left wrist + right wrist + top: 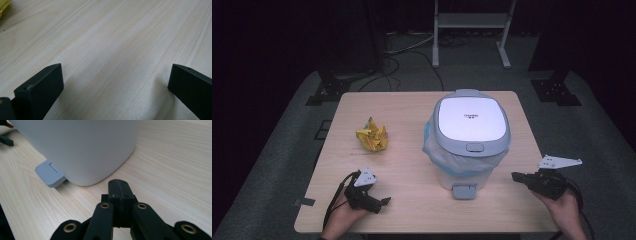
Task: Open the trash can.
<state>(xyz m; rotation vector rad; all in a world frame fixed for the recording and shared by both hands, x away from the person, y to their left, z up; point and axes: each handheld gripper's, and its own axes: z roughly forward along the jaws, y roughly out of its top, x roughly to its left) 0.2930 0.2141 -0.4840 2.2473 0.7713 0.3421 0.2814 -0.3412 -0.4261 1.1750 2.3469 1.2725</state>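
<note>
A dark room with a grey carpeted floor surrounds a light wooden counter (412, 200), and a white metal frame (469, 22) stands on the floor beyond its far edge. Right of the counter's middle stands a white pedal bin (467, 135) with a grey-rimmed lid that is down. A pale blue liner bag (432, 150) bulges out under the lid rim, and the grey foot pedal (464, 190) juts from the base toward the near edge. In the right gripper view the bin's white wall and the pedal rest directly on the wood. Left of the bin, well apart from it, a crumpled yellow wrapper (372, 135) lies on the counter.

The left hand-held gripper (382, 202) sits low at the near left of the counter, held by a hand that comes in from the bottom edge. Its jaws stand wide apart with bare wood between them, and the wrapper's yellow edge shows at the far left corner of its own view. The right hand-held gripper (515, 176) is at the near right, just beside the bin's base and pointing toward it. Its jaws are pressed flat together with nothing between them, apart from both the bin's wall and the pedal.
</note>
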